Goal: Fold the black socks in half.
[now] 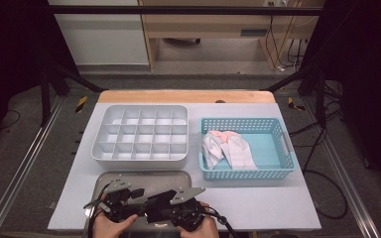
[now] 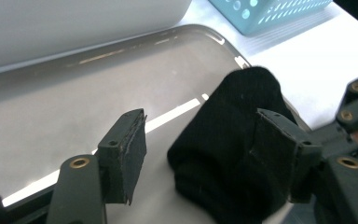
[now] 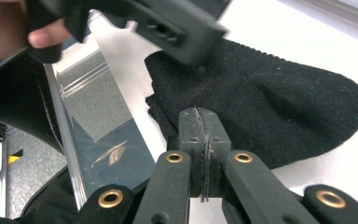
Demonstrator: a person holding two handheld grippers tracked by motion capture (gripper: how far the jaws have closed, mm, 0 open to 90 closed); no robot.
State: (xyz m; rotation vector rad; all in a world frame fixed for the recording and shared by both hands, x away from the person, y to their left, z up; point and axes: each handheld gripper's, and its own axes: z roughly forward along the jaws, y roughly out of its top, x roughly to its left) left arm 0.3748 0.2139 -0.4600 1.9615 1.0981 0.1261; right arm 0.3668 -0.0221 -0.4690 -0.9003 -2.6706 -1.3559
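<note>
A metal tray (image 1: 106, 179) lies at the near edge of the table, and everything else is placed from it. On the tray's right part lies a black sock (image 2: 228, 140), a bunched, folded piece of knit cloth that reaches over the tray's right rim toward the white table cover (image 1: 258, 198).

The left gripper (image 2: 205, 151) stands over the tray with its jaws spread wide. One pad hangs over bare metal, the other rests against the sock's far side, and the sock sits partly between them without being pinched. The right gripper (image 3: 201, 140) comes in from the tray's right side with its jaws pressed together. The jaw tips meet at the sock's near edge, and a thin fold of the black cloth seems caught in the seam between them, though the hold is hard to make out. In the high view both grippers crowd together over the tray's near half, the left gripper (image 1: 121, 198) just beside the right gripper (image 1: 154, 203), with the person's hands behind them.

Directly beyond the tray stands a white divided box (image 1: 141, 134), its many small compartments all bare. Its near wall is just past the tray's far rim. Beyond the tray and to its right sits a light blue basket (image 1: 273, 148) with perforated walls. It holds pale socks (image 1: 228, 148), grey and pink, heaped in its left half.
</note>
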